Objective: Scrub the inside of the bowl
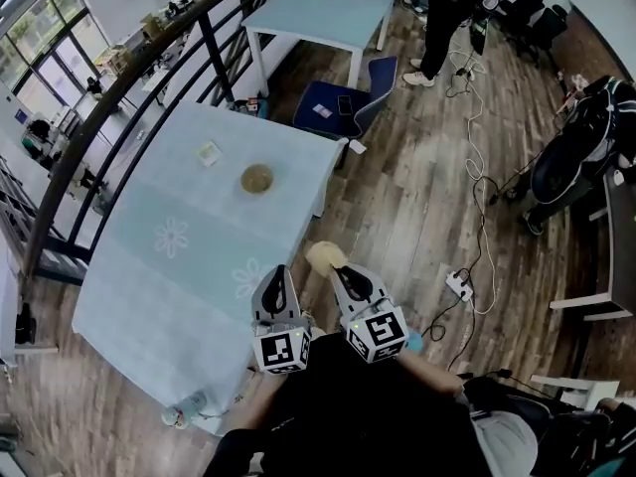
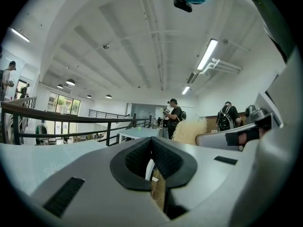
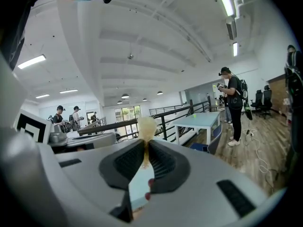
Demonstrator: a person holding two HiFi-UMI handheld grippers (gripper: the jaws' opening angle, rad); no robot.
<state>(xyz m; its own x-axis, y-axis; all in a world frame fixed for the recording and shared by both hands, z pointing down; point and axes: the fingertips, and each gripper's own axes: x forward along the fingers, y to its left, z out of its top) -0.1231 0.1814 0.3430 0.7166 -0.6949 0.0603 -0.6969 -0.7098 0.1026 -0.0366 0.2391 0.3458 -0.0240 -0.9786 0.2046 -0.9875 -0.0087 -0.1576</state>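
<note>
A small brownish bowl (image 1: 256, 179) stands on the table with the pale blue cloth (image 1: 169, 286), near its far right edge. Both grippers are held close to my body, off the table's near right edge and well short of the bowl. My right gripper (image 1: 335, 269) (image 3: 146, 148) is shut on a pale yellow scrubber (image 1: 325, 255) (image 3: 146, 126), which sticks out past its tips. My left gripper (image 1: 277, 272) (image 2: 152, 148) is beside it, shut with nothing in it. The scrubber (image 2: 189, 131) also shows in the left gripper view. Neither gripper view shows the bowl.
A small white packet (image 1: 208, 153) lies left of the bowl. A black railing (image 1: 149, 92) runs along the table's far side. Beyond are a second table (image 1: 318, 13), a blue chair (image 1: 343, 107) and a standing person (image 1: 442, 18). A power strip with cables (image 1: 459, 286) lies on the wooden floor.
</note>
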